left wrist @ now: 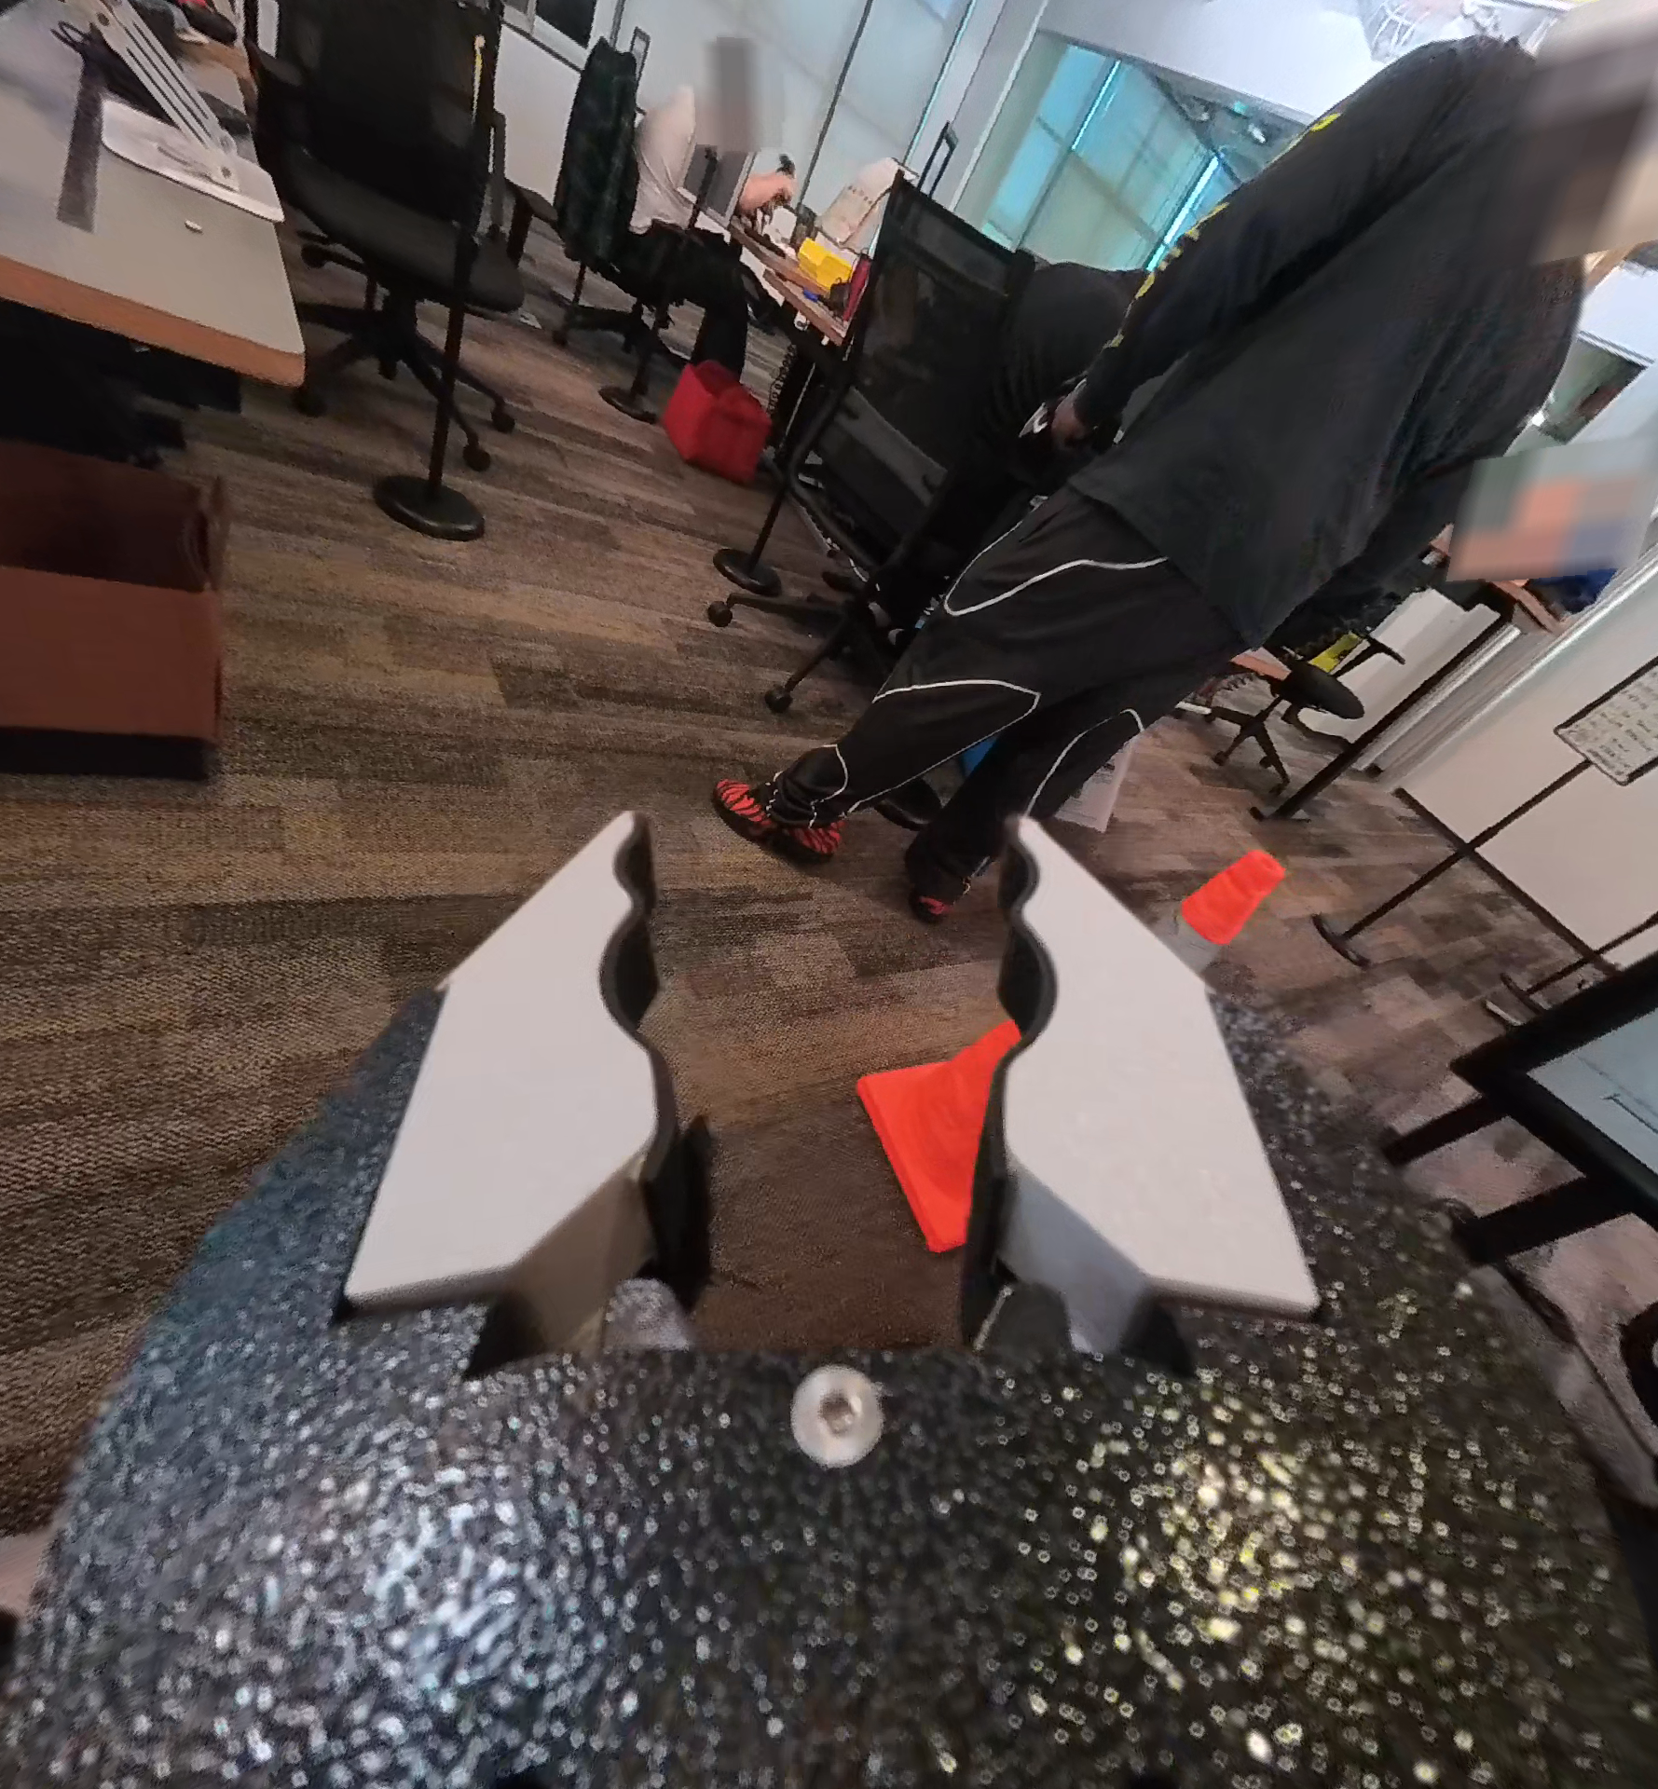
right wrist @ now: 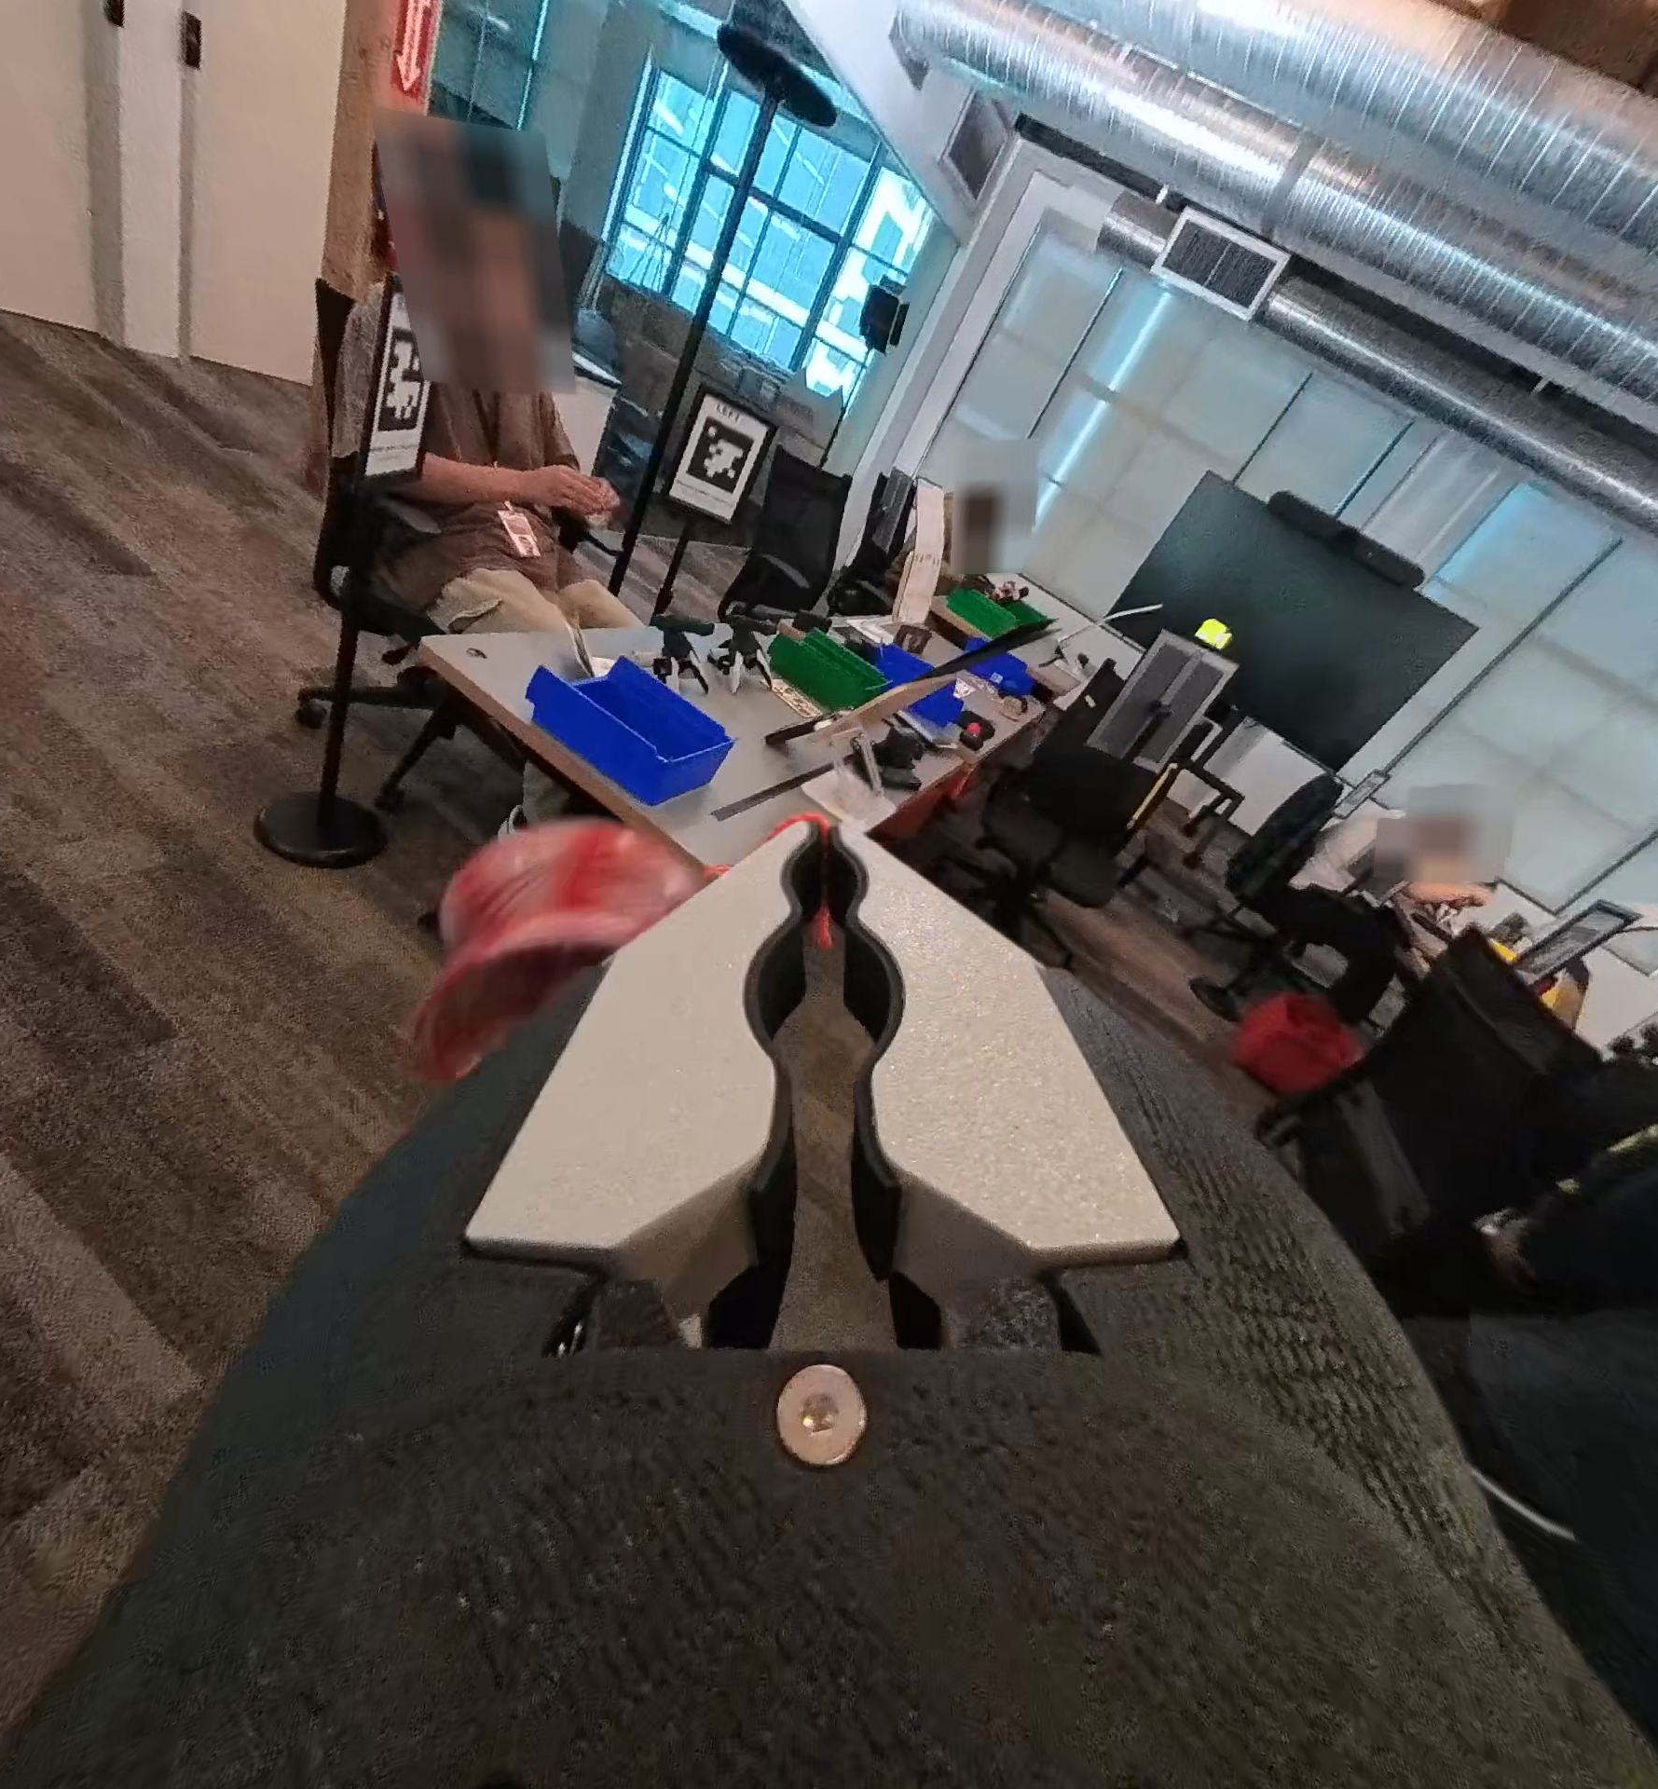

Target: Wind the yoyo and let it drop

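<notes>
Fingers (right wrist: 951,1046) of the right gripper (right wrist: 829,852) are seen pressed together at their tips, and a red string (right wrist: 820,920) is pinched between them; a short end of it hangs down into the scalloped gap behind the tips, while the rest runs off to the left over the finger edge. Just beside the left finger, the red yoyo (right wrist: 554,929) is seen as a motion-blurred shape, held off the carpet (right wrist: 79,774) and partly hidden behind the finger. Whether it touches the finger cannot be told.

The left gripper (left wrist: 829,842) is held with its jaws wide apart, and nothing is gripped between them. Through the gap, an orange cone (left wrist: 931,1133) lying on its side on the carpet is seen, and a second orange cone (left wrist: 1231,895) stands a little farther off to the right.

Farther out in the right wrist view, a grey table (right wrist: 757,736) is set with a blue bin (right wrist: 631,726) and green bins (right wrist: 825,668), and a seated person (right wrist: 495,503) is placed behind it. In the left wrist view, a standing person (left wrist: 1241,436) in dark clothes is seen beyond the cones, with office chairs (left wrist: 399,194) and a red box (left wrist: 713,421) on the floor farther back.
</notes>
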Action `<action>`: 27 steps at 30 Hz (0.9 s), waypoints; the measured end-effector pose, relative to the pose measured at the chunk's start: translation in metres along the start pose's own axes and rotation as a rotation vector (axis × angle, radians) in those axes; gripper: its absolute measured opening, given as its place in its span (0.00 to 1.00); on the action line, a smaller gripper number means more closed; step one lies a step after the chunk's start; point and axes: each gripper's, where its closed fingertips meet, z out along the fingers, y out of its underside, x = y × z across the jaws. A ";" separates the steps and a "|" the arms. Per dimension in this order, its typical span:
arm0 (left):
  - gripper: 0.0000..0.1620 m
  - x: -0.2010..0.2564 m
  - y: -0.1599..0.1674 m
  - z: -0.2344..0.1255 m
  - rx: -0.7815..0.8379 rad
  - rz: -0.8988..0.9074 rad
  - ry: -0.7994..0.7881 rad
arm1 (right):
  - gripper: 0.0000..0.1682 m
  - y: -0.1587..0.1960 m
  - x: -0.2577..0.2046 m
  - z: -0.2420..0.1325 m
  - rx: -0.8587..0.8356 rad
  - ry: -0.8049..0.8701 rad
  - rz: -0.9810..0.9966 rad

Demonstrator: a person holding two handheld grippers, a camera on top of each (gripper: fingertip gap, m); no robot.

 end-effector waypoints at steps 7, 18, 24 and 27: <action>0.44 -0.004 0.003 -0.004 -0.020 -0.023 -0.011 | 0.00 0.042 -0.039 -0.007 -0.070 -0.033 0.025; 0.41 -0.009 0.011 -0.031 -0.074 -0.024 -0.044 | 0.00 0.192 -0.089 -0.001 -0.462 -0.094 0.018; 0.41 -0.014 0.018 -0.042 -0.088 -0.047 -0.074 | 0.00 0.155 -0.079 0.008 -0.399 -0.173 0.029; 0.41 -0.011 0.024 -0.040 -0.087 -0.056 -0.064 | 0.00 0.058 -0.020 0.011 -0.207 -0.121 -0.054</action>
